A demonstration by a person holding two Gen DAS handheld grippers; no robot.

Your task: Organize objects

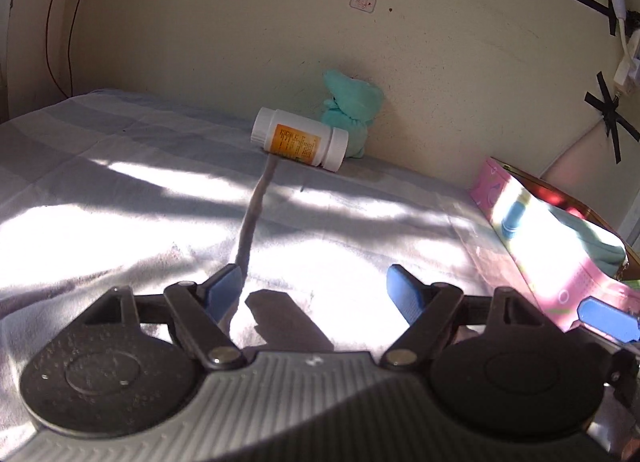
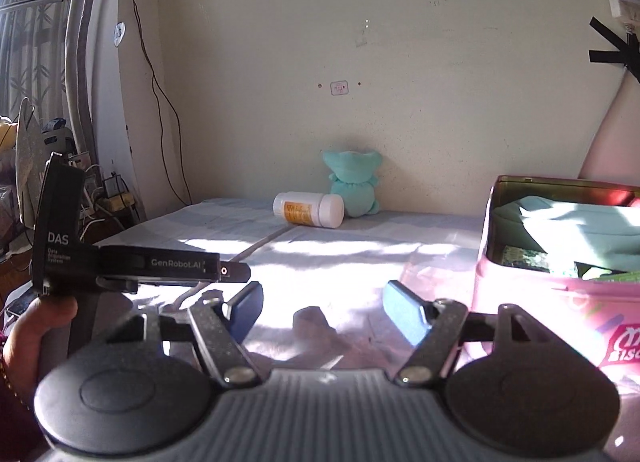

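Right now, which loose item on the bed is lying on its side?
The white pill bottle with the orange label; the teal plush toy behind it sits upright against the wall.

Harsh sunlight is thrown in patches across the bedsheet (image 1: 120, 190), blown out white in front of the pill bottle (image 1: 298, 140); long soft shadows are cast between; edges get bent fisheye-style.

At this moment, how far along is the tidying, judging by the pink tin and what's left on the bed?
Done: the pink tin already holds teal cloth and packets. In hand: nothing; the left claw and the right claw both stand open and empty. Left: the white bottle lying on its side and the teal plush toy by the wall.
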